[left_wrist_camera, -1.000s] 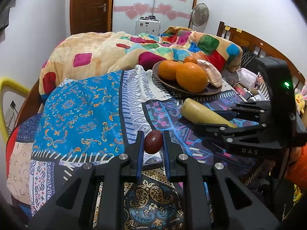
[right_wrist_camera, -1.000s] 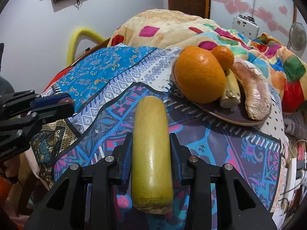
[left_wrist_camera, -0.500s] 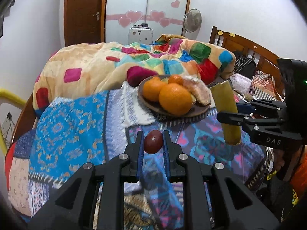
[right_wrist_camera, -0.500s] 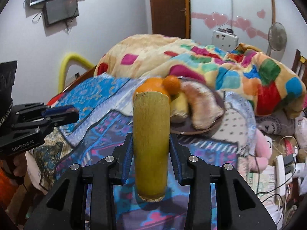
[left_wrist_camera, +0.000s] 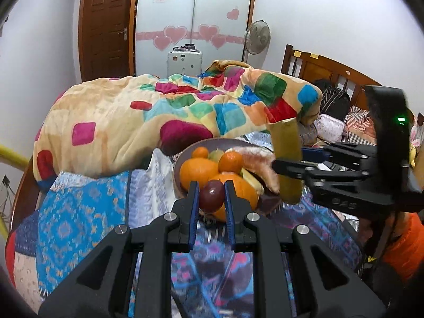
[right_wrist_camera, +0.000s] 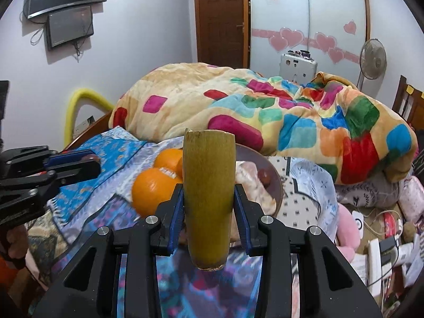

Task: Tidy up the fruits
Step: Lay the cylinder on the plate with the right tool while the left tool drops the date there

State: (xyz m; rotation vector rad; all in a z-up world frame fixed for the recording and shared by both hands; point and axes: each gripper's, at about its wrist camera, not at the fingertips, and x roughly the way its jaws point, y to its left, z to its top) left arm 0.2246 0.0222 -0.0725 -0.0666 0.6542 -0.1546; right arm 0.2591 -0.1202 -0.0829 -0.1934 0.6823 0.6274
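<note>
While I hold both grippers over bed, left gripper (left_wrist_camera: 211,197) jaws clamped on dark red fruit (left_wrist_camera: 211,195), just before bowl (left_wrist_camera: 182,161) of oranges (left_wrist_camera: 198,170). Right gripper (right_wrist_camera: 208,212) jaws clamped on yellow-green stalk (right_wrist_camera: 208,196), upright; stalk hides bowl's middle, cloth below blurred.

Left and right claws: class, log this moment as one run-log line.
left claw: shut on dark red fruit | right claw: shut on yellow-green stalk | both near fruit bowl
</note>
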